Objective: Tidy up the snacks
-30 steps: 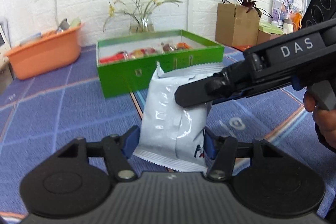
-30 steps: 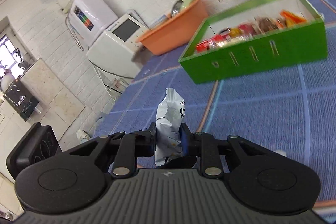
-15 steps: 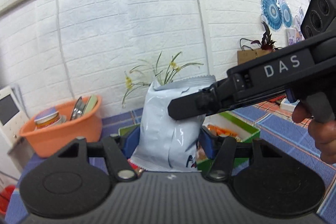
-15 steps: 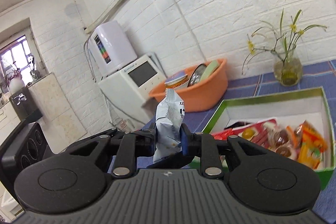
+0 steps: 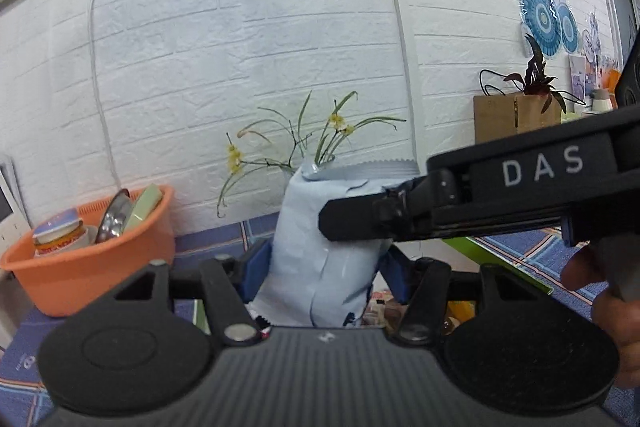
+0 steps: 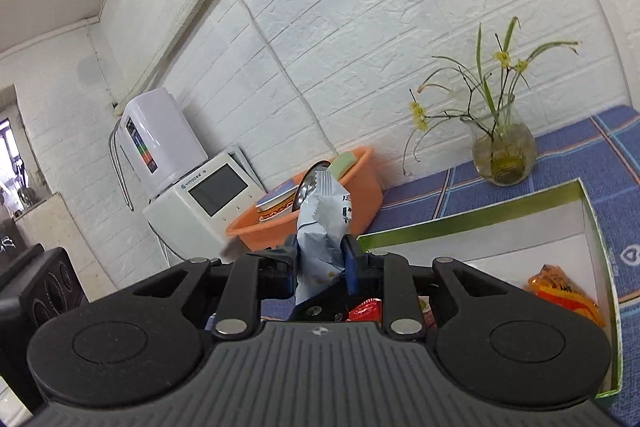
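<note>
A pale grey-blue snack bag (image 5: 320, 259) stands upright in the air, held by both grippers at once. My left gripper (image 5: 324, 269) is shut on its lower sides, blue pads pressed in. My right gripper (image 6: 322, 265) is shut on the bag (image 6: 324, 227) edge-on; in the left wrist view its black finger (image 5: 360, 219) crosses the bag's front from the right. Below lies the green box (image 6: 472, 219) with a white inside, holding red and orange snack packs (image 6: 560, 287). Most of the box is hidden behind the gripper bodies.
An orange basin (image 5: 80, 263) with dishes and a cup sits at the left on the blue checked tablecloth (image 6: 568, 151). A glass vase with yellow flowers (image 6: 504, 155) stands by the white brick wall. A white appliance (image 6: 200, 203) stands beyond the basin. A cardboard box with a plant (image 5: 516, 115) is at the right.
Both grippers have lifted the bag off the tablecloth and carried it toward the green box, which has dropped from mid-view to beneath them. The views tilted up toward the wall.
</note>
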### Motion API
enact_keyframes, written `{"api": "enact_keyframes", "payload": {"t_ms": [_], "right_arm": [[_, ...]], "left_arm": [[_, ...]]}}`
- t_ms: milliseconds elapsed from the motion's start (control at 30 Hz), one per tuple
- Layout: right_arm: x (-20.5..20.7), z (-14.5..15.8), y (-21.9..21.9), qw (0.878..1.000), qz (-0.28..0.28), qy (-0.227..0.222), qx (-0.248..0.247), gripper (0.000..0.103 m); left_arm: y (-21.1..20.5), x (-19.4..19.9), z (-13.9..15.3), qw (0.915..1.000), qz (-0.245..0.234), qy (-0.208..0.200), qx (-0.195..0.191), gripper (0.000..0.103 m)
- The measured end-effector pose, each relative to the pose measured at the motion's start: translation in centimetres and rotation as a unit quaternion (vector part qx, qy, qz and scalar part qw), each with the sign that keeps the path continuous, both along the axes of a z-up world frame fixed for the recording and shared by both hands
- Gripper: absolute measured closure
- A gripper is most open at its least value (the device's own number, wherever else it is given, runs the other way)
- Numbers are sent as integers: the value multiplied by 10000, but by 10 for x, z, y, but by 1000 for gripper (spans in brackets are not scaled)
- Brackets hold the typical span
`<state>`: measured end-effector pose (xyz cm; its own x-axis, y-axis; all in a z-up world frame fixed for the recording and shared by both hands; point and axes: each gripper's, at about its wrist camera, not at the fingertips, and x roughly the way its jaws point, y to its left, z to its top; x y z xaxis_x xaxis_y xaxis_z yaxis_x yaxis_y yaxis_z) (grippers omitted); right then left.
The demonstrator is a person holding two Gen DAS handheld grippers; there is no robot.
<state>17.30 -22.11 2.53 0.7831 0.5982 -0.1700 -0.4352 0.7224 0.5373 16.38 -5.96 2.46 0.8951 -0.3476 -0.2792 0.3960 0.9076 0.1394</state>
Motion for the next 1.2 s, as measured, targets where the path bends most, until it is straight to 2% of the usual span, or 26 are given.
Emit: {"api": "enact_keyframes", "payload": {"t_ms": [67, 267, 400, 633, 833, 933, 1000, 1067, 1133, 1200], "right_arm": [[4, -6, -2, 9999, 52, 106, 75, 61], [7, -7, 4, 9993, 23, 130, -338, 61], [6, -9, 8, 9984, -7, 68, -566, 60], [7, -10, 5, 9985, 13, 67, -547, 60], [9, -17, 8, 9977, -203, 13, -654, 48], [12, -21, 10, 9960, -384, 42, -806, 47], [13, -22, 7, 9949, -578, 52, -819, 39], [12, -21, 4, 9930, -814, 53, -855, 18], [11, -21, 2, 9901, -1053, 3, -923, 12], [10, -19, 0, 9867, -1256, -27, -1031, 12]], "left_arm": [[1, 5, -7, 9999, -1, 133, -87, 43], [4, 12, -14, 9986, -87, 406, -313, 44], [5, 13, -17, 9984, -70, 483, -293, 44], [4, 14, -17, 9985, -67, 481, -258, 44], [2, 18, -20, 9985, -67, 502, -216, 43], [2, 21, -24, 9987, 37, 462, -198, 42], [4, 22, -24, 9986, 140, 442, -236, 35], [6, 22, -22, 9987, 253, 350, -269, 33], [8, 21, -20, 9987, 312, 300, -257, 31], [8, 21, -18, 9986, 371, 292, -245, 26]]}}
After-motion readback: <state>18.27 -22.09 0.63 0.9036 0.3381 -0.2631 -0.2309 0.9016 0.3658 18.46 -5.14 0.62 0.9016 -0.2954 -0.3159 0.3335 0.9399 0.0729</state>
